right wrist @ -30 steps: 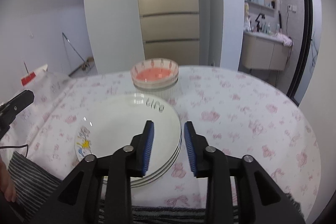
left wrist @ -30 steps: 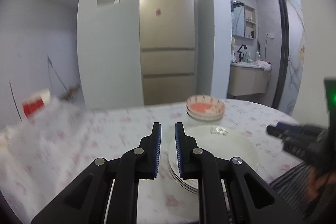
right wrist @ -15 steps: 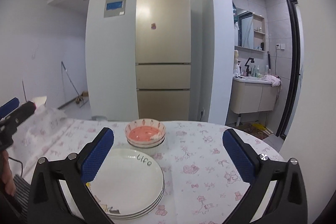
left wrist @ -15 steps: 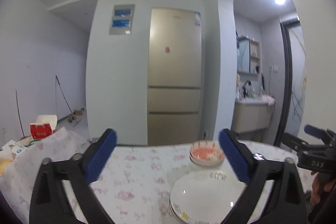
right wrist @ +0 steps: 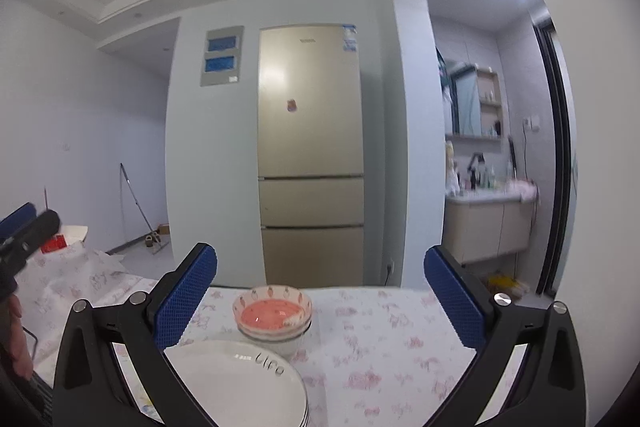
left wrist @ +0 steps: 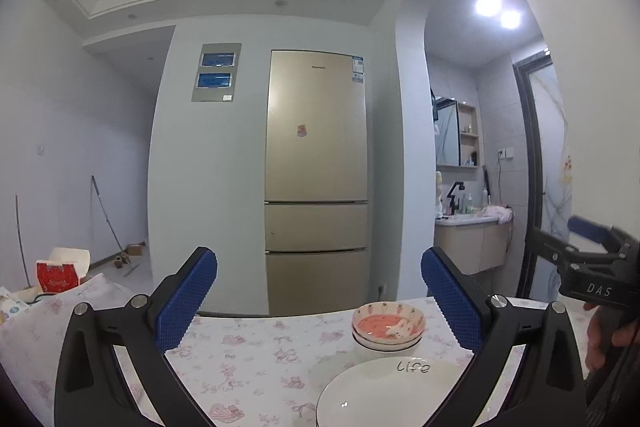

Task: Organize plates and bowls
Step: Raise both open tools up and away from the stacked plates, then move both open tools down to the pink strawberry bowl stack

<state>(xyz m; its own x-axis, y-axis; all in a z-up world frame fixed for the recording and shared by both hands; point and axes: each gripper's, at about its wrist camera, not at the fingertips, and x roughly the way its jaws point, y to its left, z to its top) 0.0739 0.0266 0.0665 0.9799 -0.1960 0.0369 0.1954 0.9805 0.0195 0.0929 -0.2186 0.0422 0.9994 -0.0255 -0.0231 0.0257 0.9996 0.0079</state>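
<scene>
- Round glossy white plates (right wrist: pixel 240 383) are sitting stacked on the floral tablecloth (right wrist: pixel 372 339), their near edge cut off.
- Pink-lined bowls (right wrist: pixel 273 313) are nesting just behind.
- Left gripper (left wrist: pixel 318 301) and right gripper (right wrist: pixel 320 301) are both gaping wide, holding nothing.

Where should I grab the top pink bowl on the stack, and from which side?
Take the top pink bowl by its rim, probably the right side, one finger inside and one outside. It sits nested upright in the bowls beneath, so only the thin flared rim is free. The plates crowd its near left; the right gripper is wide open and likely closest.
</scene>
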